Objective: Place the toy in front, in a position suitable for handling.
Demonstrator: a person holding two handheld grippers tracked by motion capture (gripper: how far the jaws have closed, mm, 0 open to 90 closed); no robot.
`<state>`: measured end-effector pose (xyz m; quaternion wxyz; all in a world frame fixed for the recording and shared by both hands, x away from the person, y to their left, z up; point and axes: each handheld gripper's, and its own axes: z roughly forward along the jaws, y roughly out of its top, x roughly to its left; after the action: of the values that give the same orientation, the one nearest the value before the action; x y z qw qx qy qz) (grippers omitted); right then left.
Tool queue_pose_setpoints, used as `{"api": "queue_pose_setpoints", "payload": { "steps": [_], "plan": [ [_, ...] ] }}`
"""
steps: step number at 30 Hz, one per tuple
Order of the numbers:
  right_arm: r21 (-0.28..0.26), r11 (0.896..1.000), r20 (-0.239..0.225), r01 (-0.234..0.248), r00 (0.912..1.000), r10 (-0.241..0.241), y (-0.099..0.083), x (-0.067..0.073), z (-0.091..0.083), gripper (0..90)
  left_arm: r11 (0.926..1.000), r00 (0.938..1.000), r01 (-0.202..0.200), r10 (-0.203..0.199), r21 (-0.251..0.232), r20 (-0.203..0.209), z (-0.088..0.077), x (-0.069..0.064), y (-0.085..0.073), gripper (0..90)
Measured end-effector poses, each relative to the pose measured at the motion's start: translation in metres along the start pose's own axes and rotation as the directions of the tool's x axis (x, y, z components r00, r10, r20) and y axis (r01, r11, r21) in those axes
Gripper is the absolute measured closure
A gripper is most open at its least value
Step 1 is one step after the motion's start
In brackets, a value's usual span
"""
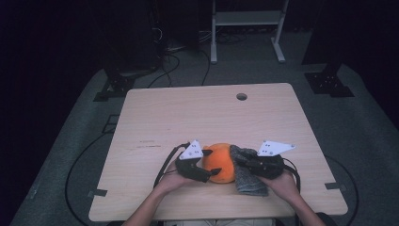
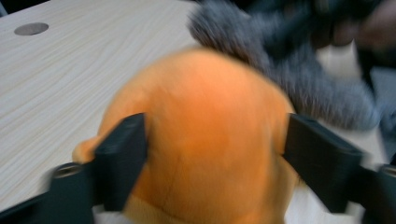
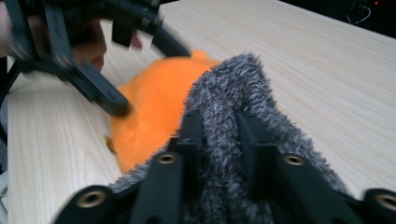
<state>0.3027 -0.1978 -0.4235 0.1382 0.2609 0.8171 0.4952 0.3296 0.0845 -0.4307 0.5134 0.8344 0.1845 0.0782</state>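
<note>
at the table's (image 1: 155,113) near edge, around six o'clock in the high view, the left gripper (image 1: 203,165) sits at the nine o'clock side of the orange plush (image 1: 221,162). in the left gripper view its jaws stand spread on either side of the orange plush (image 2: 210,140), one at eight o'clock and one at four o'clock, with the toy filling the gap; whether the pads press on it i cannot tell, since the picture is blurred. if they are only resting there, the soft round body could roll or slide out as soon as the other side pulls.

touching the plush at its three o'clock side is the grey fuzzy cloth (image 1: 248,174), lying partly on the table. the right gripper (image 1: 242,161) has its jaws drawn close, pinching a fold of this grey fuzzy cloth (image 3: 233,107), as the right gripper view shows. the fold is thick and fluffy, so the pinch may catch pile rather than fabric and slip free. the cloth could also snag on the plush and drag it toward the table's near edge.
</note>
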Motion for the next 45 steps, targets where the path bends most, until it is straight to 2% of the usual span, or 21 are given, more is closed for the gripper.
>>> {"api": "queue_pose_setpoints", "payload": {
  "steps": [1,4,7,8,10,12,14,15,17,18,19,21,22,24,30,33,36,37,40,43,45],
  "plan": [
    [0.001,1.000,-0.006,0.003,1.0000,-0.003,-0.001,0.001,0.000,76.3,0.9999,0.9999,0.009,-0.009,-0.011,-0.011,0.001,0.001,0.000,18.6],
    [0.002,1.000,0.009,0.021,0.9997,-0.021,-0.001,0.004,0.000,79.4,0.9990,0.9985,-0.028,0.029,0.035,-0.046,0.007,-0.002,-0.002,27.1],
    [0.019,1.000,0.024,-0.016,0.9996,0.015,-0.008,-0.002,-0.004,80.6,0.9989,0.9985,-0.034,0.036,0.033,-0.042,0.005,-0.003,-0.005,31.6],
    [0.057,0.998,0.063,-0.030,0.9977,0.026,-0.015,-0.009,-0.009,80.8,0.9990,0.9985,-0.034,0.035,0.028,-0.042,0.005,-0.004,-0.007,32.7],
    [0.076,0.996,0.071,-0.048,0.9966,0.042,-0.019,-0.012,-0.011,80.8,0.9985,0.9982,-0.043,0.044,0.033,-0.041,0.003,-0.006,-0.009,33.0],
    [0.058,0.996,0.060,-0.072,0.9959,0.068,-0.022,-0.015,-0.017,80.6,0.9981,0.9979,-0.050,0.052,0.037,-0.039,0.002,-0.008,-0.009,33.9],
    [-0.002,0.997,0.020,-0.073,0.9971,0.073,-0.016,-0.012,-0.020,80.5,0.9977,0.9980,-0.056,0.057,0.037,-0.028,0.002,-0.009,-0.009,34.5],
    [-0.042,0.998,-0.011,-0.052,0.9986,0.052,-0.006,-0.007,-0.017,80.4,0.9976,0.9982,-0.057,0.058,0.040,-0.016,0.002,-0.010,-0.009,34.6],
    [-0.045,0.998,-0.030,-0.045,0.9986,0.043,-0.002,-0.005,-0.014,80.4,0.9968,0.9975,-0.068,0.067,0.041,0.022,0.000,-0.011,-0.006,33.9],
    [-0.034,0.999,-0.043,-0.031,0.9987,0.030,0.001,-0.002,-0.009,80.4,0.9963,0.9970,-0.072,0.070,0.046,0.033,-0.003,-0.010,-0.003,30.9],
    [-0.001,1.000,-0.034,0.023,0.9992,-0.023,0.002,0.005,-0.001,80.5,0.9971,0.9970,-0.067,0.065,0.037,0.040,-0.005,-0.009,0.001,23.7],
    [0.001,1.000,-0.037,0.031,0.9988,-0.031,0.001,0.006,0.000,80.5,0.9987,0.9989,-0.042,0.043,-0.030,0.017,-0.008,-0.006,0.004,23.5],
    [-0.004,1.000,-0.042,0.027,0.9988,-0.027,0.000,0.007,0.000,80.6,0.9989,0.9993,-0.038,0.038,-0.028,-0.002,-0.007,-0.004,0.005,24.4],
    [-0.006,1.000,-0.034,0.015,0.9993,-0.015,-0.003,0.005,-0.002,80.6,0.9985,0.9987,-0.048,0.048,0.027,-0.016,0.001,-0.003,0.003,27.8],
    [0.058,0.997,0.016,-0.056,0.9983,0.055,-0.020,-0.009,-0.013,80.9,0.9982,0.9984,-0.051,0.052,0.032,-0.023,0.002,-0.008,-0.003,31.6],
    [0.031,0.997,-0.009,-0.077,0.9970,0.077,-0.018,-0.009,-0.018,80.8,0.9979,0.9983,-0.054,0.055,0.035,-0.021,0.001,-0.009,-0.005,32.9],
    [-0.027,0.998,-0.047,-0.062,0.9970,0.061,-0.003,-0.002,-0.016,80.6,0.9976,0.9982,-0.059,0.060,0.035,-0.011,0.001,-0.010,-0.006,33.8],
    [-0.029,0.999,-0.059,-0.042,0.9975,0.040,0.006,0.002,-0.009,80.5,0.9976,0.9981,-0.060,0.061,0.033,-0.010,0.001,-0.011,-0.006,33.8],
    [-0.005,1.000,-0.055,-0.025,0.9982,0.024,0.007,0.004,0.000,80.5,0.9964,0.9975,-0.070,0.070,0.048,-0.002,0.000,-0.011,-0.008,34.8],
    [0.009,0.998,-0.067,-0.069,0.9953,0.069,0.000,-0.001,0.000,80.7,0.9967,0.9975,-0.070,0.070,0.042,0.008,-0.001,-0.011,-0.009,35.9],
    [0.025,0.996,-0.047,-0.091,0.9947,0.092,-0.008,-0.006,-0.006,80.7,0.9956,0.9967,-0.082,0.081,0.046,0.009,-0.001,-0.013,-0.007,35.9]
  ]
}}
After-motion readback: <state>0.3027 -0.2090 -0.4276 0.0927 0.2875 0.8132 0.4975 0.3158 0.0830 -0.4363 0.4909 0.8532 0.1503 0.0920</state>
